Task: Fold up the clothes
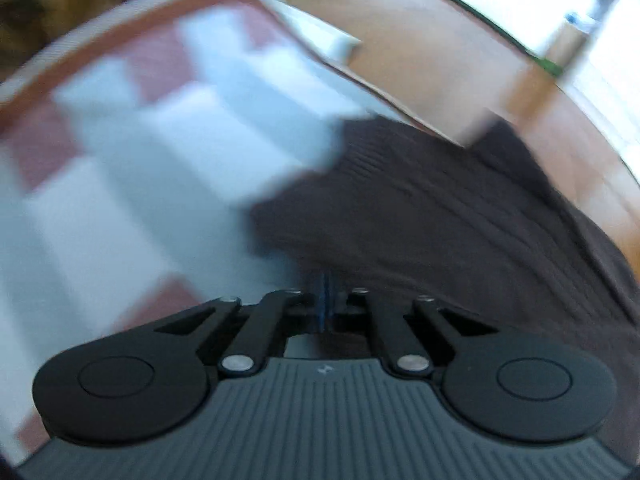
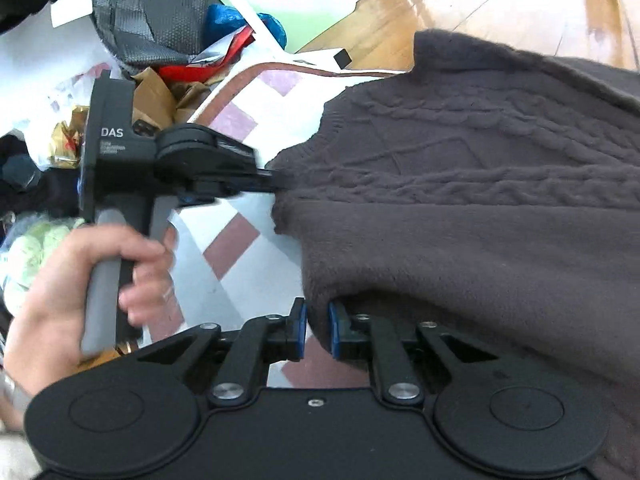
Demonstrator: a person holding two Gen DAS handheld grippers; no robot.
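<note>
A dark brown cable-knit sweater lies on a white and maroon checked mat. My right gripper is shut on a fold of the sweater's near edge, blue pads on both sides of the cloth. My left gripper comes in from the left, held by a hand, and is shut on the sweater's left edge. In the blurred left wrist view the left gripper has its pads closed together against the sweater, with the mat to the left.
Clutter lies beyond the mat at the upper left: a dark mesh bag, blue plastic, red items, brown paper. Wooden floor lies beyond the sweater at the upper right.
</note>
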